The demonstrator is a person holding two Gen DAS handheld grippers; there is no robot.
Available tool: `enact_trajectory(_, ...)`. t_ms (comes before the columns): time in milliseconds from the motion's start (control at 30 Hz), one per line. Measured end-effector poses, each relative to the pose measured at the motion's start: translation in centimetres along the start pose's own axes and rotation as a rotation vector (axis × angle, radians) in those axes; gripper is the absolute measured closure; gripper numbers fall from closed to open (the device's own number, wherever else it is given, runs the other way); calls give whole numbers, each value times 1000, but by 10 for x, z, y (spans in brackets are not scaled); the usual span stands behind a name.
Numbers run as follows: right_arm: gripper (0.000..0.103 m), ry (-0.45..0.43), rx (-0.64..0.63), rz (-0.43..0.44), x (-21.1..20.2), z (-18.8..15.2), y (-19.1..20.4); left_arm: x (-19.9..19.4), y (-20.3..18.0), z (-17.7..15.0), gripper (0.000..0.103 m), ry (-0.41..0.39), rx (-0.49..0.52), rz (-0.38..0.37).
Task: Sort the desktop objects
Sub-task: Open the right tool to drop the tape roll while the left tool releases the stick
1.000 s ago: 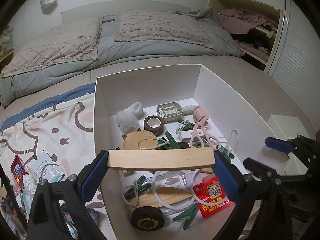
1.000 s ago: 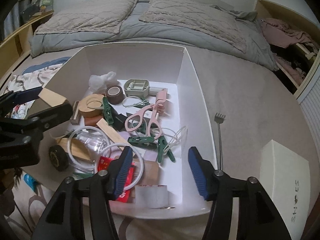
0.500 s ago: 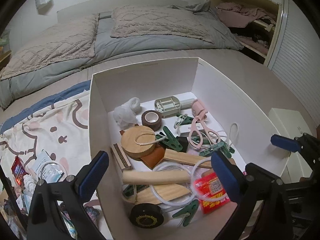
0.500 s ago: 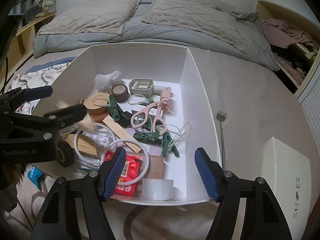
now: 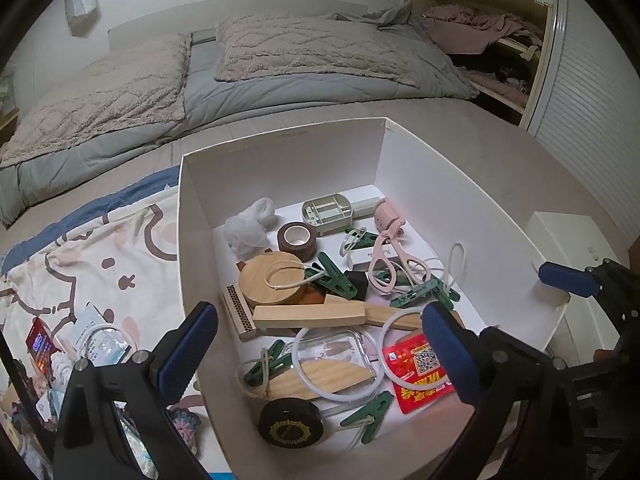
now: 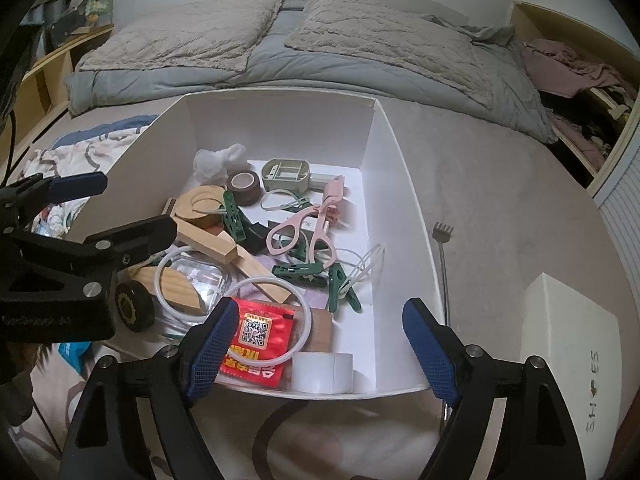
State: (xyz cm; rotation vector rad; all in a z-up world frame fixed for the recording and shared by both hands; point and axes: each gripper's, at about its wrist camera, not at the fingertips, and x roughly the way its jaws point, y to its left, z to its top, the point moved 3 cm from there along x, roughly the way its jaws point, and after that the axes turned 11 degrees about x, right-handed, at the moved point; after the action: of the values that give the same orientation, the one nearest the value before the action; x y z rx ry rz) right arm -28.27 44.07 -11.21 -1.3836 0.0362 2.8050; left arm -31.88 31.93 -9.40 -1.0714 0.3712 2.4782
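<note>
Left gripper (image 5: pixel 318 354): black frame w/ blue pads (silver screws); right gripper (image 6: pixel 318 346) same.

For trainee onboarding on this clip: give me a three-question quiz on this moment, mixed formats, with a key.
1. True or false: the left gripper holds the wooden block.
2. Which lies nearest the white box's front wall: A pink scissors, B red packet, C brown tape roll?
3. Fill in: the back scratcher lies ____ the box.

Key: 1 false, the block lies in the box. 2 B. 3 outside.

Bed (image 5: pixel 248 80) with quilted pillows (image 6: pixel 376 36)
</note>
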Motion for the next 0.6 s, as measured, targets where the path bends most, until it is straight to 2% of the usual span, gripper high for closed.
enact_trajectory(533,18,-121,130,-5,-27,5,-5,-27,11,-8,1,-34,-29,-6)
enact_trajectory(600,8,-126,139,-2,-30,5,-2,-31,13,-10,0,-39,-36,3)
